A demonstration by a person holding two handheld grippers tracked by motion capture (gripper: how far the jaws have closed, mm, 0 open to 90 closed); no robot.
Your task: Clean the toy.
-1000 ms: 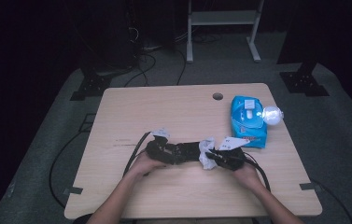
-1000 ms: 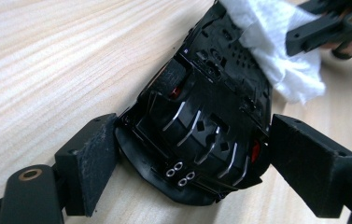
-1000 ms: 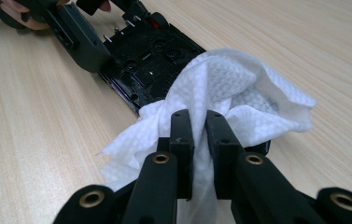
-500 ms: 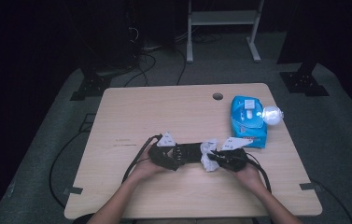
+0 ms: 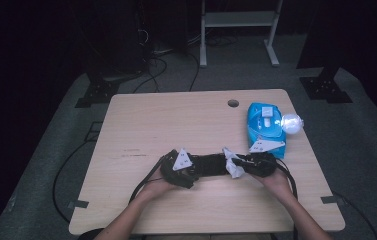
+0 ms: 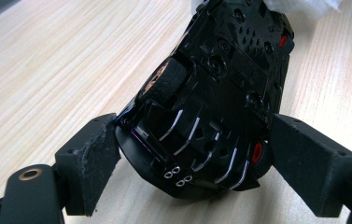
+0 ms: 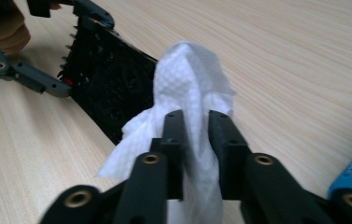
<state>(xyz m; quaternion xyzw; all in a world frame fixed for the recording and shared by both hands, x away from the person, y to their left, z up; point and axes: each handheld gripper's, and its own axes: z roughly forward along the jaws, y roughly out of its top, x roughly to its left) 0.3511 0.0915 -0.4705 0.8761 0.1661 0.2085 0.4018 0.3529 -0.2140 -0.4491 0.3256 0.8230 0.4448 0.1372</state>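
Observation:
A black toy car point(image 6: 211, 93) lies on its side with its underside facing the left gripper view. My left gripper point(image 6: 197, 140) is shut on its rear end, one pad on each flank. From above, the car point(image 5: 211, 164) spans between my left gripper point(image 5: 198, 168) and my right gripper point(image 5: 239, 167). My right gripper point(image 7: 196, 121) pinches a crumpled white wipe point(image 7: 187, 79) against the far end of the car point(image 7: 103, 79). Its jaws have just been opening a little, with the wipe point(image 5: 233, 168) still bunched between the pads.
A blue pack of wipes point(image 5: 265, 125) lies at the table's right side, with a clear round object point(image 5: 291, 122) beside it. The wooden table point(image 5: 176, 120) has a cable hole point(image 5: 233, 103) near its far edge. Gripper cables trail off the front edge.
Both hands, the car and the wipe have shifted a little to the right along the table's front part. The left gripper's hold on the car is unchanged.

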